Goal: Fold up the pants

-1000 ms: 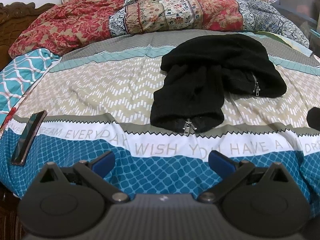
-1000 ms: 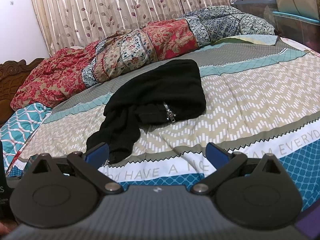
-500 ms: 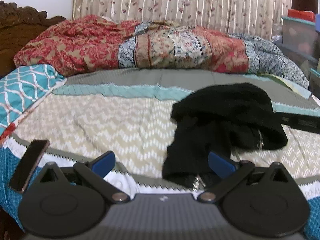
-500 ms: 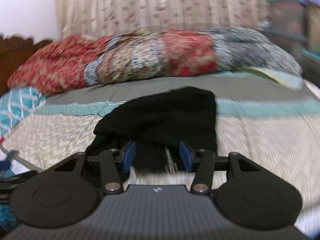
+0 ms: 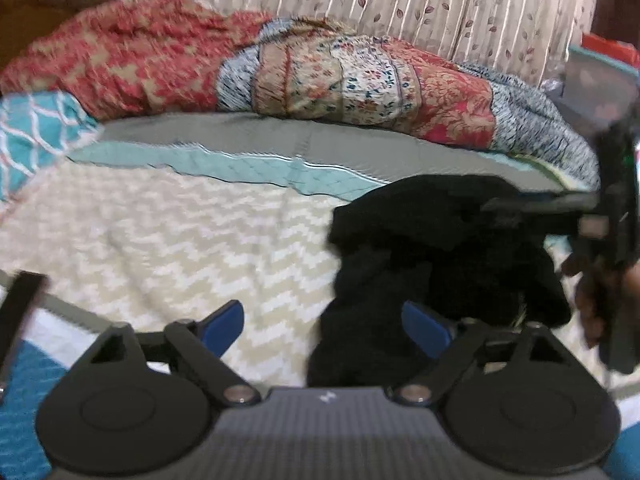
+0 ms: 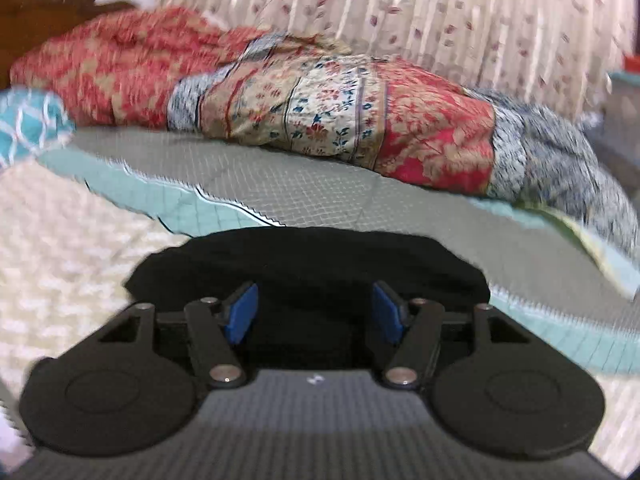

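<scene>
Black pants [image 5: 440,248] lie crumpled on the patterned bedspread [image 5: 180,240], right of the middle. My left gripper [image 5: 325,330] hovers at the near end of a pant leg. Its jaws are closing, and black cloth sits by the right blue pad without being pinched. In the right wrist view the pants [image 6: 312,264] fill the space just ahead of my right gripper [image 6: 314,318]. Its jaws are opening, with black cloth between the pads but not pressed. A person's hand [image 5: 596,300] holding the right gripper shows at the right edge of the left wrist view.
A rolled floral quilt [image 5: 320,76] runs along the back of the bed before a curtain [image 5: 400,0]. A teal pillow [image 5: 36,136] and a dark phone [image 5: 20,304] are at the left. A wooden headboard [image 6: 48,4] is at the far left.
Both grippers moved forward over the bed up to the pants. The right gripper levelled out and its jaws narrowed, then widened a little. The left jaws have narrowed slightly.
</scene>
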